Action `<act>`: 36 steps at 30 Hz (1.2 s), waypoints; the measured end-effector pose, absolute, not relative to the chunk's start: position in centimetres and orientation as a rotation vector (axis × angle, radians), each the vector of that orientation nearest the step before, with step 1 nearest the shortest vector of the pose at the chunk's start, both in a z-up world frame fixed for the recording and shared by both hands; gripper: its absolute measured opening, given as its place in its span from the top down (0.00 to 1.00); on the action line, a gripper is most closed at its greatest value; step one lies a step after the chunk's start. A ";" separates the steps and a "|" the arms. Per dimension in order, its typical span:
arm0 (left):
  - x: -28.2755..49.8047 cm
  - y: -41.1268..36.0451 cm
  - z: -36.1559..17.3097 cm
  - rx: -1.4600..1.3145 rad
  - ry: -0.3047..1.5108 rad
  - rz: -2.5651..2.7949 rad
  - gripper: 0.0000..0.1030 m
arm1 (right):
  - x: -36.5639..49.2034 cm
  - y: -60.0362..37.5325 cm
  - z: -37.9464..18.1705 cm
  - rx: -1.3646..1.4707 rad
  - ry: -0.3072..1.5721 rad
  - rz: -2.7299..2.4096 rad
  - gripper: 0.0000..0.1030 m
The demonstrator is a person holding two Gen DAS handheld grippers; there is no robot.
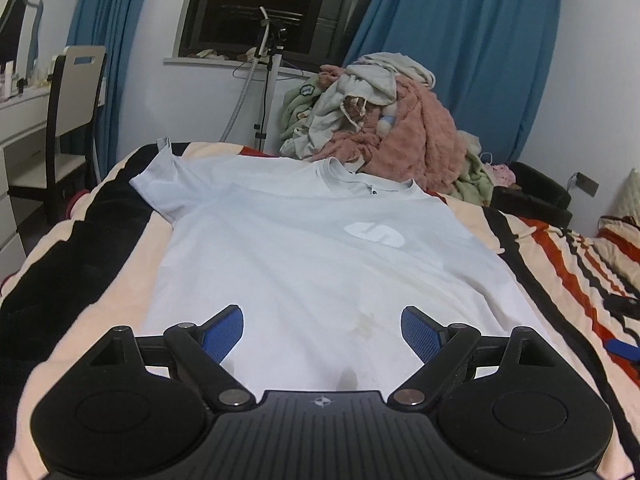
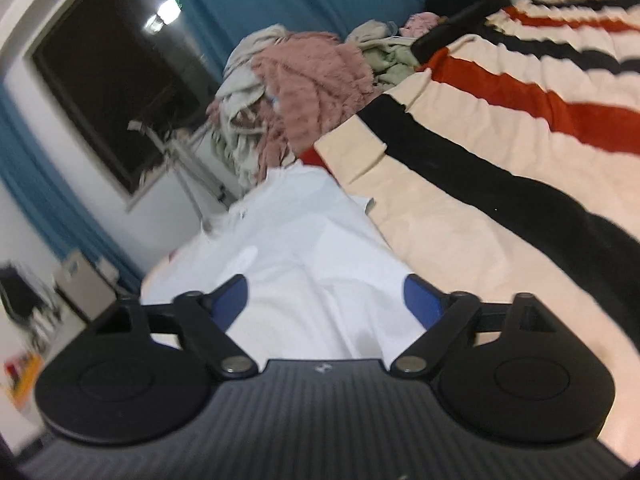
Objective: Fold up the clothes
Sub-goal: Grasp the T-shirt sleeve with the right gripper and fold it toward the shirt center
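The shirt (image 1: 304, 256) is thin, smooth, matt pale-blue cloth with a flat white print (image 1: 374, 234); the bedspread (image 1: 100, 248) beneath is soft, matt striped cloth, faintly napped; the pile (image 1: 376, 120) behind mixes a shaggy pink fleece with smoother cream and green cloth; the left gripper (image 1: 322, 330) is matt black plastic with ribbed housing, dull metal pivot pins and blue pads (image 1: 222, 332) of fine-textured rubbery look; the right gripper (image 2: 326, 302) looks the same, blurred; the curtains (image 1: 460, 52) are matt blue cloth; the chair (image 1: 76, 92) looks like dark, smooth wood.

Right gripper (image 2: 326, 300) spread wide over white shirt (image 2: 304, 248).
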State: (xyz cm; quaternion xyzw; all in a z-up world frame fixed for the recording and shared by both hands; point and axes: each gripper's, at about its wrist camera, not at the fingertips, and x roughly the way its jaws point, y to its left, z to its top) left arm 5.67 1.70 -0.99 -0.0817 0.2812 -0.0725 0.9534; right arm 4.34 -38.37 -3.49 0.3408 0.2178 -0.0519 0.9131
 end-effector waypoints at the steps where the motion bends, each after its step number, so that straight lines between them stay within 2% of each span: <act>1: 5.7 1.7 -1.0 -0.171 0.573 -0.145 0.15 | 5.0 -38.7 -3.6 0.725 0.441 -0.121 0.24; 6: 6.0 1.0 -1.5 -0.153 0.572 -0.130 0.15 | 11.5 -41.1 -4.7 0.761 0.427 -0.152 0.24; 12: 6.9 0.0 -2.8 -0.135 0.584 -0.129 0.15 | 19.4 -44.7 -8.7 0.883 0.404 -0.089 0.25; 20: 9.5 -2.0 -4.8 -0.091 0.581 -0.165 0.15 | 27.8 -44.3 -13.2 0.723 0.541 -0.083 0.25; 21: 9.6 -2.1 -4.9 -0.095 0.570 -0.164 0.16 | 28.6 -43.8 -13.4 0.689 0.551 -0.078 0.28; 22: 9.7 -2.2 -5.0 -0.099 0.559 -0.165 0.16 | 29.2 -42.9 -13.4 0.611 0.560 -0.086 0.42; 23: 9.8 -2.2 -5.0 -0.108 0.547 -0.172 0.16 | 29.8 -41.6 -13.2 0.502 0.580 -0.114 0.52; 24: 9.9 -2.1 -4.9 -0.116 0.536 -0.178 0.16 | 30.1 -40.2 -12.8 0.395 0.572 -0.116 0.79; 25: 9.9 -2.0 -4.9 -0.126 0.533 -0.179 0.16 | 30.4 -38.8 -12.5 0.289 0.563 -0.117 0.85; 32: 10.3 -1.0 -4.6 -0.193 0.522 -0.177 0.16 | 29.5 -29.3 -11.1 -0.192 0.457 -0.044 0.88; 36: 10.3 -0.8 -4.5 -0.204 0.525 -0.177 0.16 | 28.8 -25.9 -10.9 -0.254 0.468 0.127 0.88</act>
